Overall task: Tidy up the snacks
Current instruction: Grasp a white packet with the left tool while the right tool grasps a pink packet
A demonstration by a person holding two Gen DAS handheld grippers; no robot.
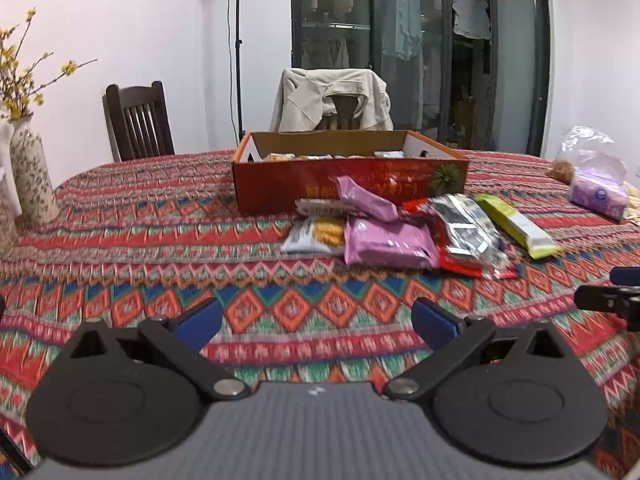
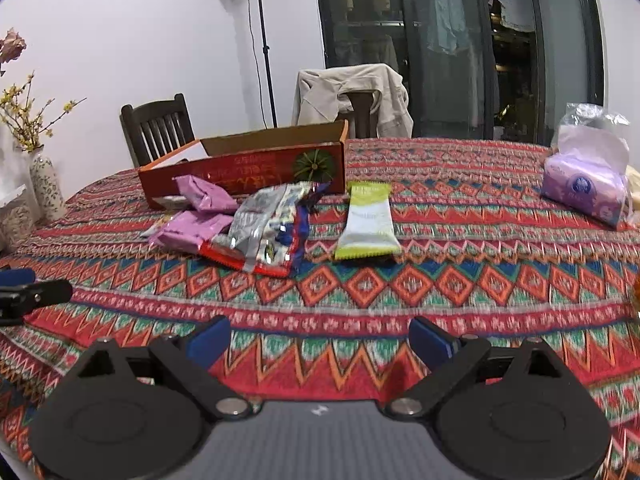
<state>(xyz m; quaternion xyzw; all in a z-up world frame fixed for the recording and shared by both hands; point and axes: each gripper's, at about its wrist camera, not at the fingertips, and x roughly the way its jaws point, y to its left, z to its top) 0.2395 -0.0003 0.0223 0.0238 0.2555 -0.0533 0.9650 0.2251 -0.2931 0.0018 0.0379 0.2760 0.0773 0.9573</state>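
A pile of snack packets lies in front of a red cardboard box [image 1: 348, 184] [image 2: 244, 172] that holds more packets. A large purple packet [image 1: 386, 244] [image 2: 192, 230], a smaller purple one [image 1: 366, 198] [image 2: 204, 194], a silver-and-red packet [image 1: 466, 232] [image 2: 268, 228] and a biscuit packet [image 1: 314, 234] overlap. A green-and-white bar [image 1: 518, 224] [image 2: 368, 222] lies apart at the right. My left gripper [image 1: 318, 320] is open above the cloth, short of the pile. My right gripper [image 2: 320, 342] is open too, nothing between its fingers, near the table's front.
A patterned tablecloth [image 1: 160, 248] [image 2: 460, 280] covers the table. A vase with yellow flowers [image 1: 30, 172] [image 2: 46, 184] stands at the left, a purple tissue pack [image 1: 598, 196] [image 2: 584, 192] at the right. Two chairs, one draped with a jacket [image 1: 332, 100] [image 2: 352, 96], stand behind.
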